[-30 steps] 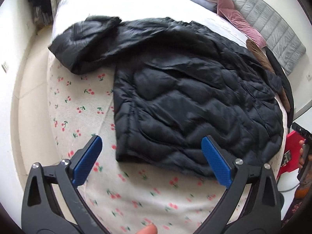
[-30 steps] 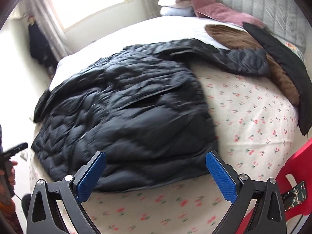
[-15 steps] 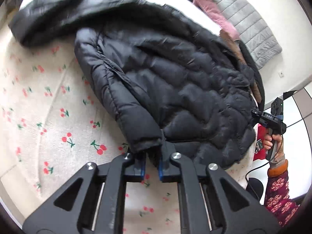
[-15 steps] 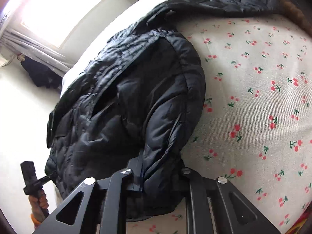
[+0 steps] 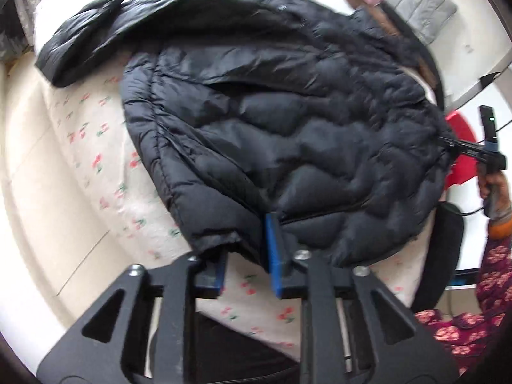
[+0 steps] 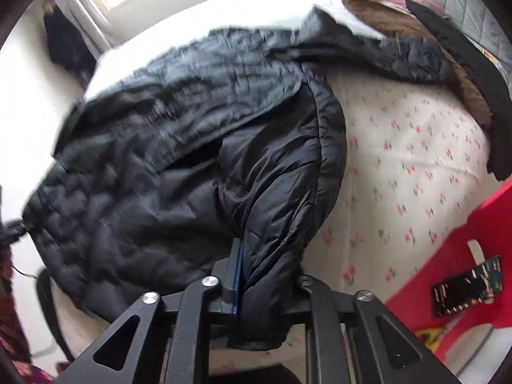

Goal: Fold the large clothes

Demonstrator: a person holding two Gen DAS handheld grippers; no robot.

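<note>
A large black quilted puffer jacket (image 5: 288,128) lies spread on the cherry-print bed sheet (image 5: 96,147). My left gripper (image 5: 246,256) is shut on the jacket's hem corner and holds it raised off the sheet. In the right wrist view the jacket (image 6: 160,166) fills the left and centre. My right gripper (image 6: 262,275) is shut on the other hem corner, and the fabric bunches thickly between its blue pads (image 6: 238,275). One sleeve (image 5: 76,48) trails to the far left, the other sleeve (image 6: 400,54) to the far right.
Brown and black garments (image 6: 448,64) lie along the bed's far right edge below a grey quilted headboard (image 5: 412,9). A red stool (image 6: 464,272) stands at the bed's near right corner. The other hand-held gripper (image 5: 486,147) shows at the right in the left wrist view.
Both grippers closed on the jacket's hem corners within the last second. Since half a second ago both have lifted and pulled the hem toward me, off the sheet.
</note>
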